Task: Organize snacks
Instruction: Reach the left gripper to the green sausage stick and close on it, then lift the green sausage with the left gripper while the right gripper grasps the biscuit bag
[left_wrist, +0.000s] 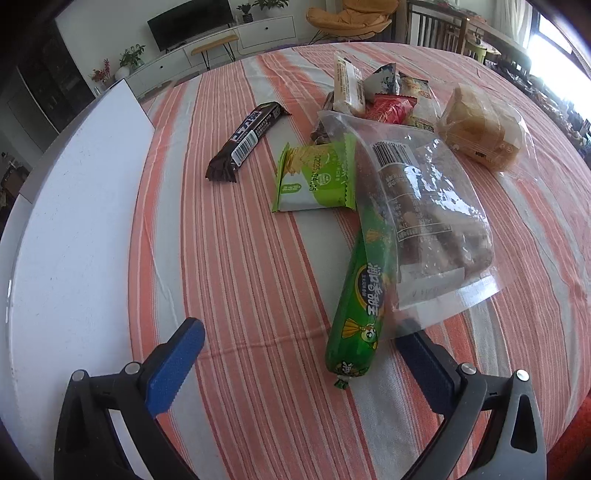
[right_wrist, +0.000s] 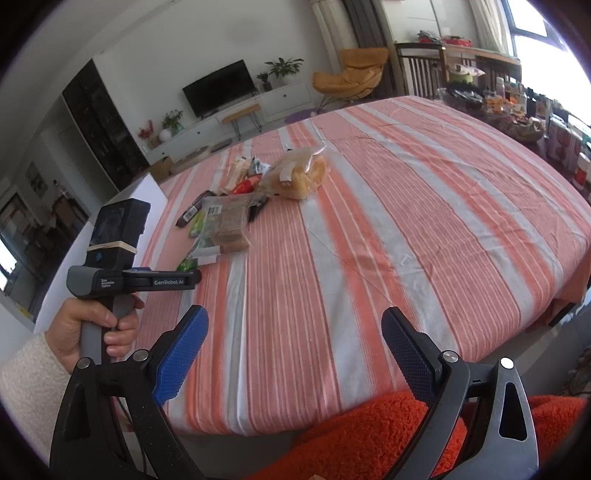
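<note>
Near the table's (left_wrist: 258, 295) left edge, your left gripper (left_wrist: 299, 354) hangs with jaws wide apart, lined up on the green sausage (left_wrist: 360, 295) propped against the clear bag (left_wrist: 424, 206), while your right gripper (right_wrist: 295, 354) waits, spread and empty, over the near edge.

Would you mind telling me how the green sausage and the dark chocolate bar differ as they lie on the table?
The sausage is a round, bright green tube; the chocolate bar is a flat, dark brown pack with a white barcode label. The sausage lies partly under a clear bag, near the left claw; the bar lies farther off, touching no other snack. Both are long, sealed snacks lying flat on the striped cloth.
</note>
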